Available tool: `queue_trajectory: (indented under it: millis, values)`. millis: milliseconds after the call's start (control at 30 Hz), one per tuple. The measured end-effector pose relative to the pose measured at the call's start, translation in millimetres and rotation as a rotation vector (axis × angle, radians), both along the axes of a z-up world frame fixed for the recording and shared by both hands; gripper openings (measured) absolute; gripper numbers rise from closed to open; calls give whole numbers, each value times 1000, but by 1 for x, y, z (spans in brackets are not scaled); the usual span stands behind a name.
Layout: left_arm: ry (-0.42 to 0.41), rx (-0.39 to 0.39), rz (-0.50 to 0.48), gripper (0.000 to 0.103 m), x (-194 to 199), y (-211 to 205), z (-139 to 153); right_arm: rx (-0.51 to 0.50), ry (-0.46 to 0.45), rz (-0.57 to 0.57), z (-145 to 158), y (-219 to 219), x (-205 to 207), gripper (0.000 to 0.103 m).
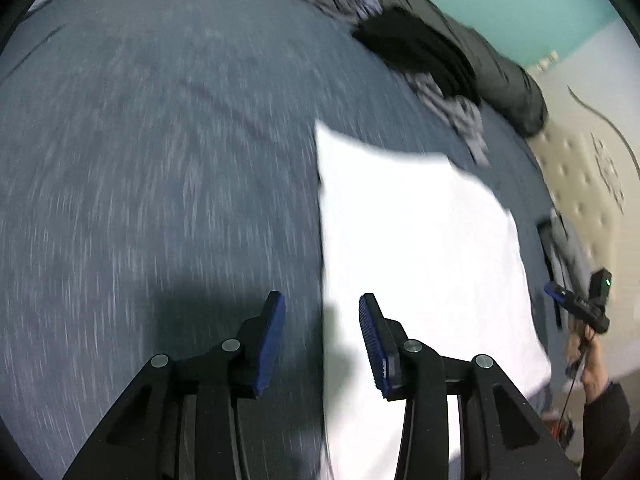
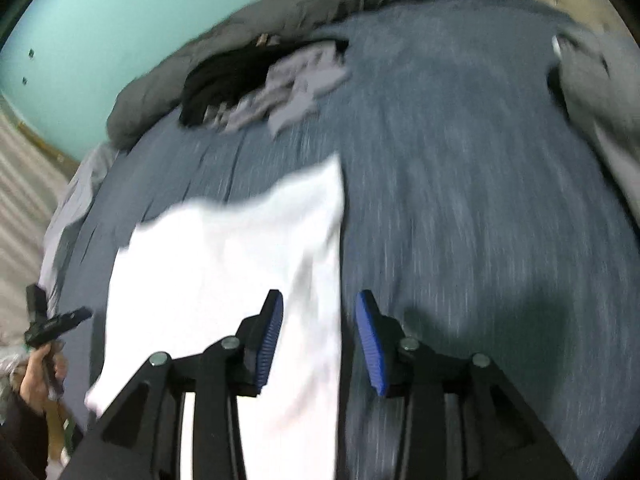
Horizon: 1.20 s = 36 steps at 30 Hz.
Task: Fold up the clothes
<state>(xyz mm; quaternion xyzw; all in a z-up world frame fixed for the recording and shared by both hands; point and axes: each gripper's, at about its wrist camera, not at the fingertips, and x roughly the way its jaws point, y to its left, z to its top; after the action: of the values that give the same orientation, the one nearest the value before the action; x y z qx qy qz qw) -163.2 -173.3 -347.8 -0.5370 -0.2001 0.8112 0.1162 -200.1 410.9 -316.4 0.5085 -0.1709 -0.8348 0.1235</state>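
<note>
A white garment [image 1: 416,248] lies flat on the blue-grey bed cover [image 1: 160,160]. My left gripper [image 1: 322,308] is open and empty above the garment's left edge. In the right wrist view the garment [image 2: 240,256] lies left of centre, and my right gripper [image 2: 318,304] is open and empty above its right edge. The right gripper also shows at the far right of the left wrist view [image 1: 580,304], held in a hand. The left gripper shows at the far left of the right wrist view [image 2: 52,324]. Both views are motion-blurred.
A black garment [image 1: 416,52] and a grey-lilac garment [image 1: 464,116] lie heaped at the far side of the bed, against a rolled dark grey duvet [image 1: 500,68]. More grey cloth [image 2: 600,92] lies at the right. A teal wall [image 2: 120,20] and a tufted headboard [image 1: 580,184] stand beyond.
</note>
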Motion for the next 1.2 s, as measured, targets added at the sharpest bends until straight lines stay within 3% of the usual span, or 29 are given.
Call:
queue_trajectory:
  millis: [200,400,633,700,733,833,900,1200]
  values:
    - [-62,7,-43,45,61,8,-11,-19,-108,63,-19,1,75,42]
    - [-85,33,-62,46,98,13,-17,-72,-112,58,-21,6,124,42]
    - [-90,44,-77,46,121,16,-19,-86,-107,84,-23,3,152,42]
    - [-81,34,-74,45,124,15,-19,-70,-106,107,-25,-2,154,36]
    - [-79,36,-73,45,124,14,-20,-60,-104,114,-26,-4,155,24]
    - [-71,44,-82,24,130,13,-18,-49,-93,123,-27,-7,156,9]
    - [-58,26,-96,6,131,14,-15,-54,-79,118,-26,-4,159,6]
    - [-46,16,-93,4,137,-2,-3,-19,-71,121,-14,13,164,4]
